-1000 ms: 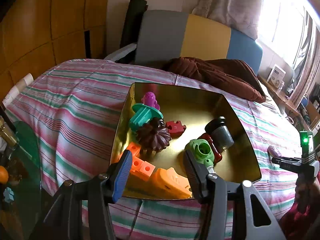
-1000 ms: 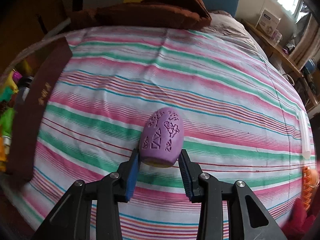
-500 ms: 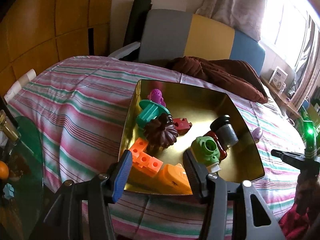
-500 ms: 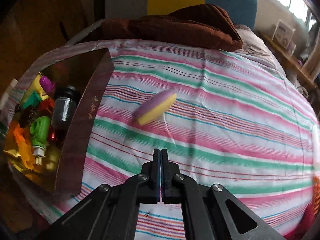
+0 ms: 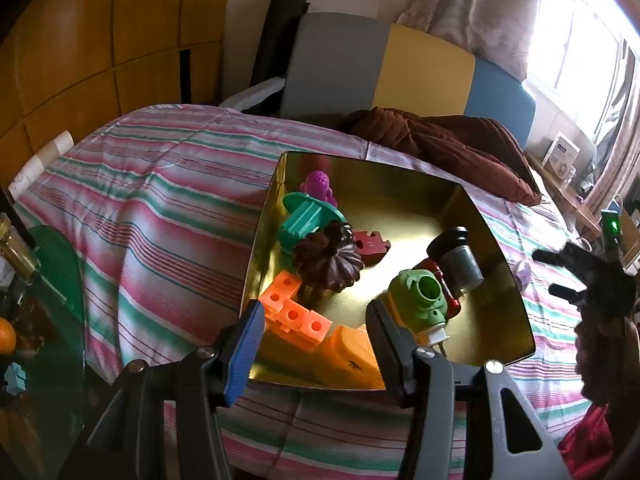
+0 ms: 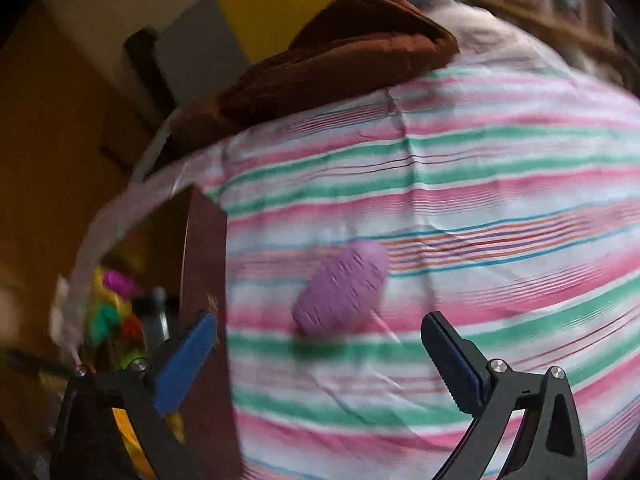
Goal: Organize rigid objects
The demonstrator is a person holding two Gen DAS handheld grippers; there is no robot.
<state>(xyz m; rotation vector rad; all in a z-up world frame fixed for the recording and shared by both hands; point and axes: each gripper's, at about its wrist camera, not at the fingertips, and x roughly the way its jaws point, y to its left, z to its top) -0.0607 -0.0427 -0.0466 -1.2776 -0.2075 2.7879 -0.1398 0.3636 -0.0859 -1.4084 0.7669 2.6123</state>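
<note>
The right gripper (image 6: 320,344), its jaws just opened wide and empty, should be closed squarely across the purple egg (image 6: 340,288) lying on the bed (image 6: 480,184) beside the gold tin (image 5: 504,280); the left gripper (image 5: 316,332) hangs half-spread, holding nothing.

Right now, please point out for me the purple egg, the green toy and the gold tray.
purple egg (image 6: 340,290): right wrist view, middle of its patterned side.
green toy (image 5: 420,300): left wrist view, beside its round opening.
gold tray (image 5: 400,208): left wrist view, bare floor.
</note>
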